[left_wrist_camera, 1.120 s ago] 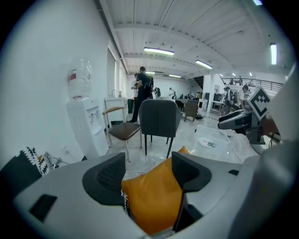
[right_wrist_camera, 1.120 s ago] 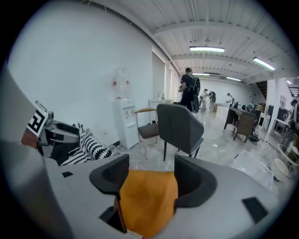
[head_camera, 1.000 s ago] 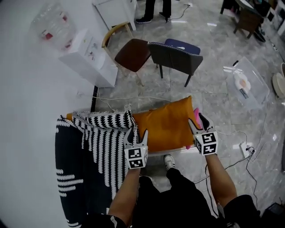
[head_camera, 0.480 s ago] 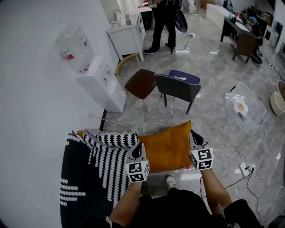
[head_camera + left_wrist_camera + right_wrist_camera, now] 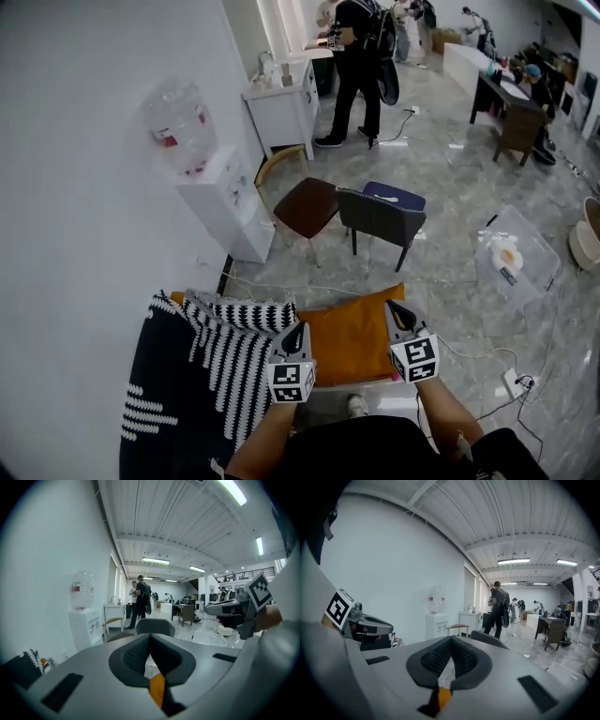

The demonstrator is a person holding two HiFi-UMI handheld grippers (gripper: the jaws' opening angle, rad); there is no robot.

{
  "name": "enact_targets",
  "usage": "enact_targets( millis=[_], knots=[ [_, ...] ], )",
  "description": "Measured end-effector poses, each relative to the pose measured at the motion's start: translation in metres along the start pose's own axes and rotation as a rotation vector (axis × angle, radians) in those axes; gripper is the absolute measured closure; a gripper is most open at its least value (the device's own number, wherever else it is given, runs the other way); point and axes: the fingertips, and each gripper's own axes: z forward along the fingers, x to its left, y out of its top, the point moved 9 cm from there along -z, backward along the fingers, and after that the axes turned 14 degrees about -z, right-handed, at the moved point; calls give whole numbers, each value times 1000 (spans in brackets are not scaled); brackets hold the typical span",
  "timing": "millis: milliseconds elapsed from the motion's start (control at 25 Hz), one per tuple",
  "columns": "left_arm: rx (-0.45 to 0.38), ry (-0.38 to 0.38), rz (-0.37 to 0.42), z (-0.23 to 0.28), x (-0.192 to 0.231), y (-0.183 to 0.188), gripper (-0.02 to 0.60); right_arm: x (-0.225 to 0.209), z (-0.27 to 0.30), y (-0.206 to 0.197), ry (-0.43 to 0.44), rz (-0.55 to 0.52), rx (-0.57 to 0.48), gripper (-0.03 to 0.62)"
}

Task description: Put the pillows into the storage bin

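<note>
Room: marble floor (image 5: pixel 450 197); clear storage bin (image 5: pixel 511 258) at right
Pillow: orange pillow (image 5: pixel 352 339), lower centre, strung between both grippers
Jaws: left gripper (image 5: pixel 298 330) and right gripper (image 5: pixel 395 311) each pinched on a side edge
Handling: soft, light, saggy; edges are the spot to grab, I'd guess

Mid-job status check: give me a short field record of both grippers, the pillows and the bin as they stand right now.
left gripper: shut on the left edge of the orange rectangular fabric pillow
right gripper: shut on the same pillow's right edge
orange pillow: held between both grippers, not in the bin
black-and-white patterned pillow: lying at the left, not gripped
clear plastic storage bin: on the grey floor, ahead to the right, apart from both pillows
</note>
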Motion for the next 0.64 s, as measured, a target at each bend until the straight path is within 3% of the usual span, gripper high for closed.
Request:
enact_targets(
  millis=[640],
  knots=[
    [-6,-20,78,3,-3,9,563,2,2,14,-28,-12,-43,583]
  ],
)
